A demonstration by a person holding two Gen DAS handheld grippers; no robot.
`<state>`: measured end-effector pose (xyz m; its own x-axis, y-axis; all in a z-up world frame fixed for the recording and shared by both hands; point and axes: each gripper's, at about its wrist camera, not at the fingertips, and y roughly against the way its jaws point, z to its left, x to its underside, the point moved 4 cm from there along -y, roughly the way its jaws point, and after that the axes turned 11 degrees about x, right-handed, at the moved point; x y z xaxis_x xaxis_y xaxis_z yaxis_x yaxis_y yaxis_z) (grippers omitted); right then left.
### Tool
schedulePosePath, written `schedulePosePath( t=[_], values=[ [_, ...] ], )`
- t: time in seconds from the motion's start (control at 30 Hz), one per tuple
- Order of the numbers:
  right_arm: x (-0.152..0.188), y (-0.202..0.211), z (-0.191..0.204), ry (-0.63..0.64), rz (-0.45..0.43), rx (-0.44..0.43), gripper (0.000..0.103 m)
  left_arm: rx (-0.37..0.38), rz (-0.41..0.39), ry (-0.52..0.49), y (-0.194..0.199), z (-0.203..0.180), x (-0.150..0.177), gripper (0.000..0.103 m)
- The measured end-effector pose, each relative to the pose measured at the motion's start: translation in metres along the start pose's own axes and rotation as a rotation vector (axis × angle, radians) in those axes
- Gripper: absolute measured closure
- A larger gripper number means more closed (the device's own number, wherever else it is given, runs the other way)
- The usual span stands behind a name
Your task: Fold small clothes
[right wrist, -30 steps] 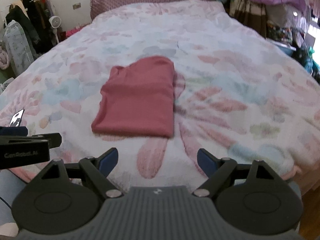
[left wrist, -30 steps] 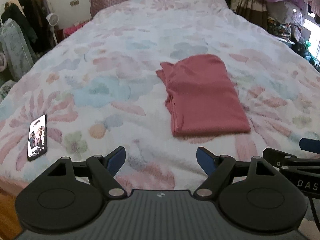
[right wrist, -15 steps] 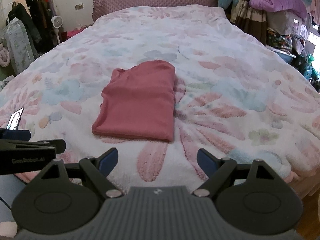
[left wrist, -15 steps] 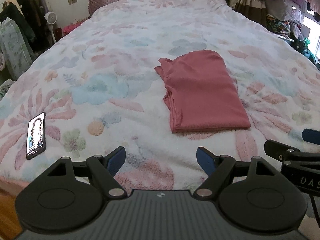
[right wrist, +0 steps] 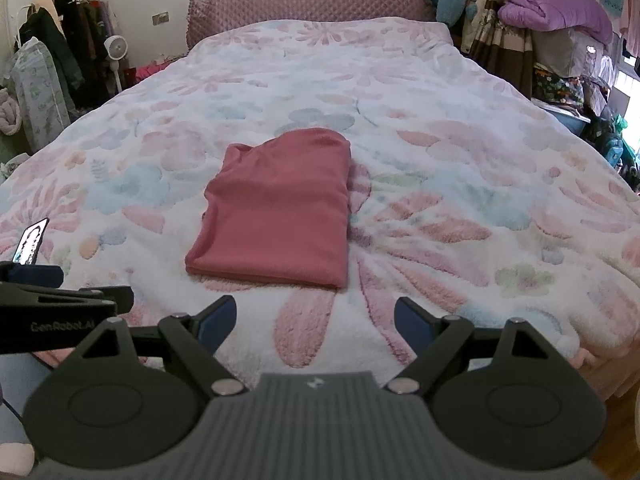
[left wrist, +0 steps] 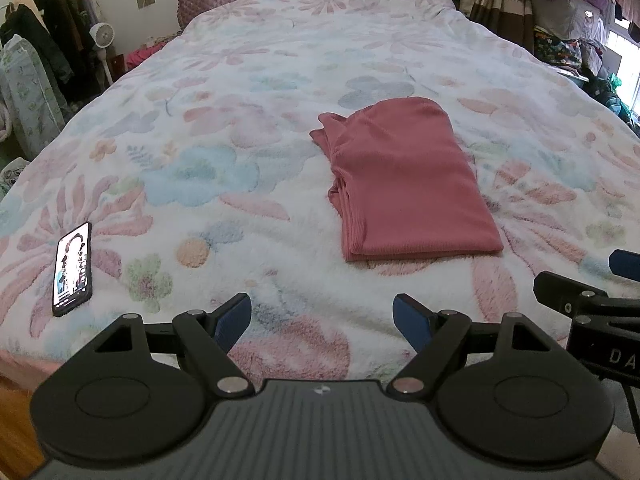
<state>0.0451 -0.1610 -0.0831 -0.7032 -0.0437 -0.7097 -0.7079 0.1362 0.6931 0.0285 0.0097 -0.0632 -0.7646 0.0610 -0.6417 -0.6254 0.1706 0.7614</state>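
1. I am holding the left gripper [left wrist: 322, 316] above the near edge of the bed, its blue fingers spread wide and gripping nothing

2. I am keeping the right gripper [right wrist: 315, 318] level beside it, its jaws likewise spread and empty; each tool is showing at the edge of the other's view

3. I am looking at the pink garment [left wrist: 404, 180], which is lying flat on the floral bedspread [left wrist: 240, 80], ahead of both grippers and well apart from them, already doubled into a neat oblong

4. I am judging it to be light, soft, limp knit cloth: it will sag and slide open if I lift it by one layer, and the fleecy cover beneath may drag on it

5. I am planning, if another fold is wanted, to pinch all layers together at the two near corners, one per gripper, as the stacked loose edges are showing along its left side in the left wrist view

6. I am noting a phone [left wrist: 73, 268] lying to the left, clear of the work
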Motion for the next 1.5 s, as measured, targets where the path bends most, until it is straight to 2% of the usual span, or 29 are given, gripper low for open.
schedulePosePath(
  t=[1.5],
  values=[
    [0.0034,0.0008,-0.0025,0.004,0.006,0.002,0.021,0.000,0.006,0.002,-0.0003,-0.0001,0.0039,0.009]
  ],
)
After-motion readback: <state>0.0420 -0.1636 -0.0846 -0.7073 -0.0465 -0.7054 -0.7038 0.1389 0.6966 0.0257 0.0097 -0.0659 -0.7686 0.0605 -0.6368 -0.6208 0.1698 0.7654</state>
